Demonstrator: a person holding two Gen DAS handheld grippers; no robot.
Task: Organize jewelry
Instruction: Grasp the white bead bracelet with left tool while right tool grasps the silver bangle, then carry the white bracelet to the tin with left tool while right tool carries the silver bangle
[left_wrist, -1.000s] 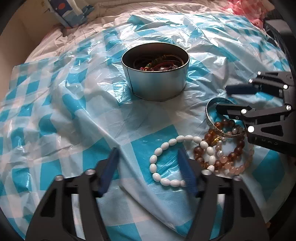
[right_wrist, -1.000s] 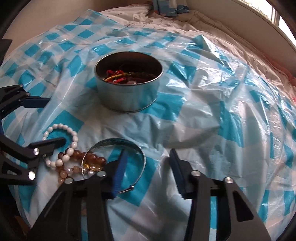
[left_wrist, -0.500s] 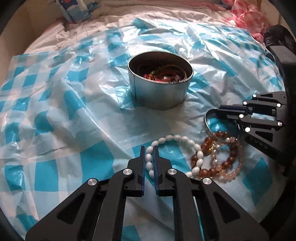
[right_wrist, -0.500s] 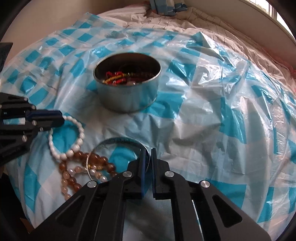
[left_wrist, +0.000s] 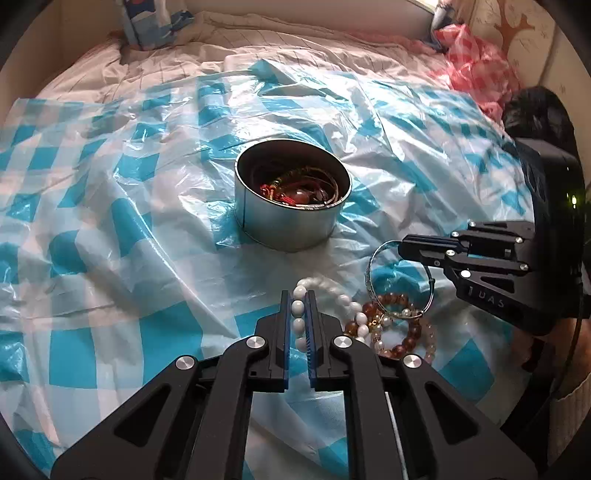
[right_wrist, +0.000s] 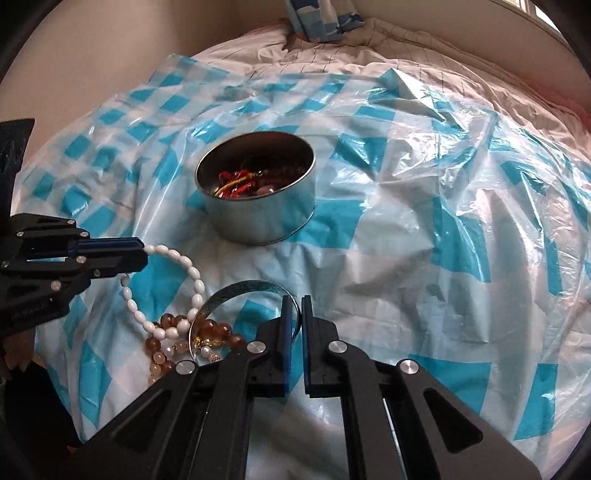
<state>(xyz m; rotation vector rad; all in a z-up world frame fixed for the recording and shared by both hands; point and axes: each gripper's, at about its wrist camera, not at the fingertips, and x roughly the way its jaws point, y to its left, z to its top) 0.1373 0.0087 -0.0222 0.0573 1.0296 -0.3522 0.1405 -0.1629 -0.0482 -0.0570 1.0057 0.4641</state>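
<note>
A: Where was the jewelry?
B: White bead bracelet (left_wrist: 297, 317) was pinched in the left gripper (left_wrist: 297, 295), jaws nearly closed on it. Silver bangle (right_wrist: 255, 288) was clamped in the right gripper (right_wrist: 293, 301). Amber bead bracelets (left_wrist: 397, 332) lay between them.
A: Tin?
B: Round tin (left_wrist: 291, 218) sat beyond, on checked plastic sheet (left_wrist: 110, 221) over the bed.

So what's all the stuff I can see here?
tin: one, silver, middle of the sheet, cords and beads inside
white bracelet: one, white, in the left gripper
bangle: one, silver, in the right gripper
bead bracelets: a tangled few, brown and peach, under the bangle
sheet: one, blue and white checks, over the bed
pink bag: one, pink checks, far corner
left gripper: black, shut on the white bracelet
right gripper: black, shut on the bangle
</note>
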